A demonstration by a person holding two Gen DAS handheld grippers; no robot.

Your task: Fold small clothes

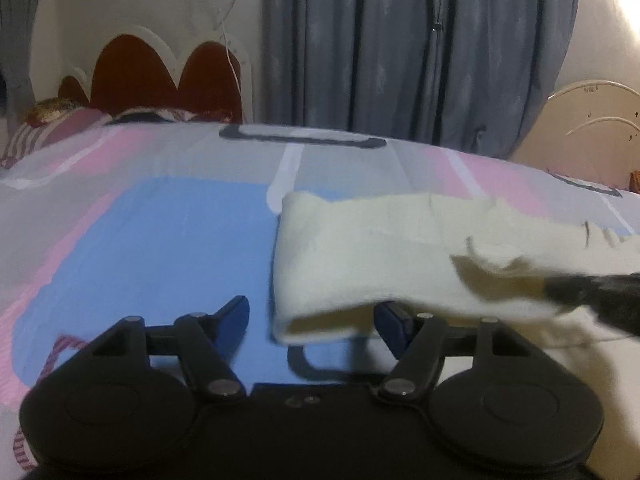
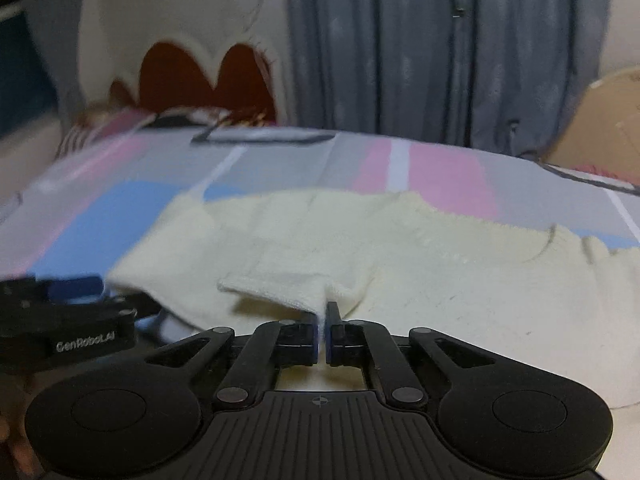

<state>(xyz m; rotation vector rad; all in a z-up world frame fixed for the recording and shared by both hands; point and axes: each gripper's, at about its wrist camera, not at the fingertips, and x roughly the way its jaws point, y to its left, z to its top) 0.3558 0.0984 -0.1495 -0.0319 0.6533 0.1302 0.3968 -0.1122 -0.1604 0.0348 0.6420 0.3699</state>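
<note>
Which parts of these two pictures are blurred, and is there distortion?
Left wrist view: the cream garment smears near the right gripper; the bed's far edge bows. Right wrist view: the headboard and curtain are soft; the left gripper is blurred.

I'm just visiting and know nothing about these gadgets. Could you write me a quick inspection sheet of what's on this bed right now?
Surface: bedspread with blue, pink and grey blocks.
Job's things: cream garment, partly folded, lying on the bedspread.
Clutter: striped bedding by the headboard.
Grippers: right gripper shut on a cream garment edge; left gripper open, garment edge between its jaws, not pinched.
Cables: thin wires hang on the wall.
Surroundings: dark red headboard, grey-blue curtains.
</note>
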